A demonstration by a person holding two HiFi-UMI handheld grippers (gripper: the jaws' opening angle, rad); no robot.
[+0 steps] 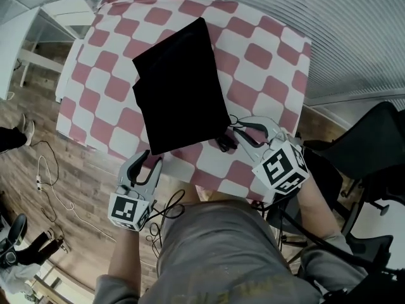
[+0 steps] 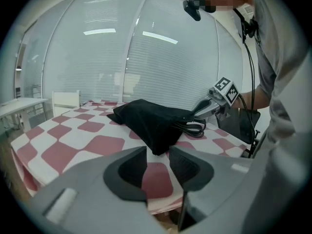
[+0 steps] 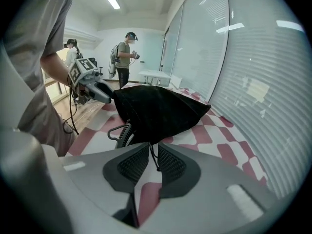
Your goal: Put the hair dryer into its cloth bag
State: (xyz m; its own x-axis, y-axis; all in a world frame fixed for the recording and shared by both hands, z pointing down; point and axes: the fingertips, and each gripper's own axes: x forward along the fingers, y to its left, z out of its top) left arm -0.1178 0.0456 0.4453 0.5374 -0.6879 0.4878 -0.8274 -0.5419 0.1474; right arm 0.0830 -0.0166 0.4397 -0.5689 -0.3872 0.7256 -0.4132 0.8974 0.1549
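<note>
The black cloth bag lies bulging on the pink-and-white checkered table, its mouth toward me. A coiled black power cord sticks out at the bag's near right corner; the hair dryer itself is hidden. My right gripper sits at that corner. In the right gripper view the bag's thin drawstring hangs loose between the slightly parted pads of the right gripper. My left gripper hovers at the table's near edge, just short of the bag, open with nothing between its fingers.
A white side table stands at the far left. A black chair is close on the right. Cables trail over the wooden floor on the left. Two people stand far off in the room.
</note>
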